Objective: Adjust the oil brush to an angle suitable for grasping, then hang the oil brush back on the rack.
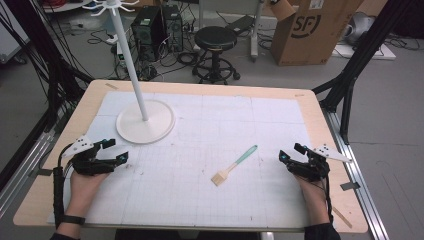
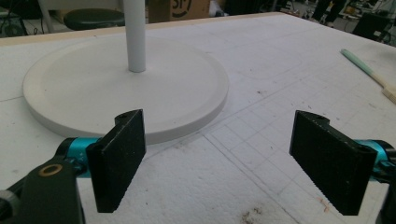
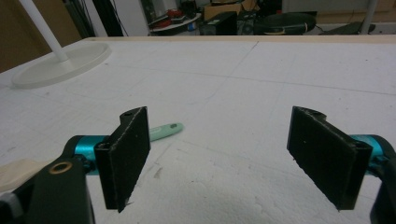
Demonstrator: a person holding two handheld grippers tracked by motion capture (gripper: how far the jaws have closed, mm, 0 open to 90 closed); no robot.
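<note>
brush [image 3: 164, 131]: bristle end hidden behind own left jaw in right gripper view, at 9 o'clock | brush [image 2: 369, 72]: cut by frame edge at 3 o'clock in left gripper view | stand pole [image 1: 127, 55]: top hooks cropped at 12 o'clock in high view | stand base [image 2: 126, 86]: near rim partly behind jaw

Brush [image 1: 234, 165] lies between two hand-held grippers — left [image 1: 116, 150], right [image 1: 290, 152] — both gaping.

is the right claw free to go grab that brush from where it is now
Probably yes. The right claw sits open, holding nothing, and the brush lies flat just inward of it on the white mat. Nothing stands between them; the white stand is well off on the far left.
</note>
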